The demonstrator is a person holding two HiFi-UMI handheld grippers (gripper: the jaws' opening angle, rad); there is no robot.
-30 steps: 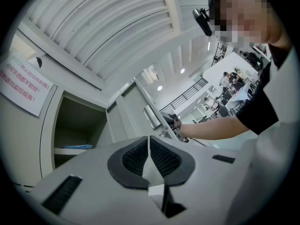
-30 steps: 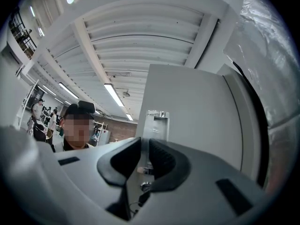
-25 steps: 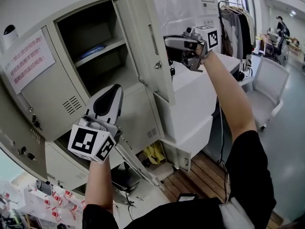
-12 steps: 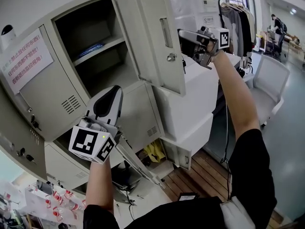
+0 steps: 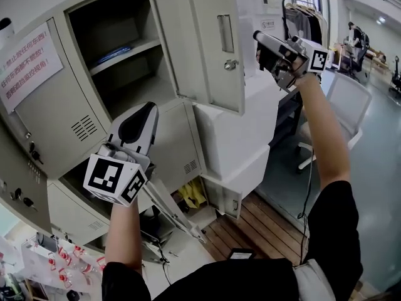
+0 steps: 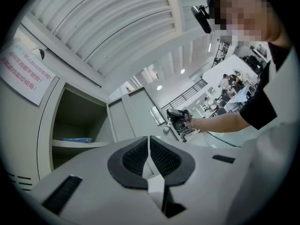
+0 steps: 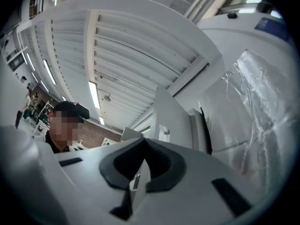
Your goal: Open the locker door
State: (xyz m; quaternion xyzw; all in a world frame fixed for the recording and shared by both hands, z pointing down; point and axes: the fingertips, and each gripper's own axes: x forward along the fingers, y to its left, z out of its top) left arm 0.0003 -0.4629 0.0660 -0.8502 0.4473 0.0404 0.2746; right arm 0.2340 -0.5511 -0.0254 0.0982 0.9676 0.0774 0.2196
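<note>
While flat metal locker door [image 5: 203, 42] gapes, left hand-held gripper [image 6: 149, 144], right hand-held gripper [image 7: 143, 146], both closed, empty.

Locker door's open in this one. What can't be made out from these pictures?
- Blue item on the shelf: head view, too small and shadowed to identify.
- Red-print notice: head view, left edge cuts it; print too small.
- Open compartment floor: head view, left gripper covers part.
</note>
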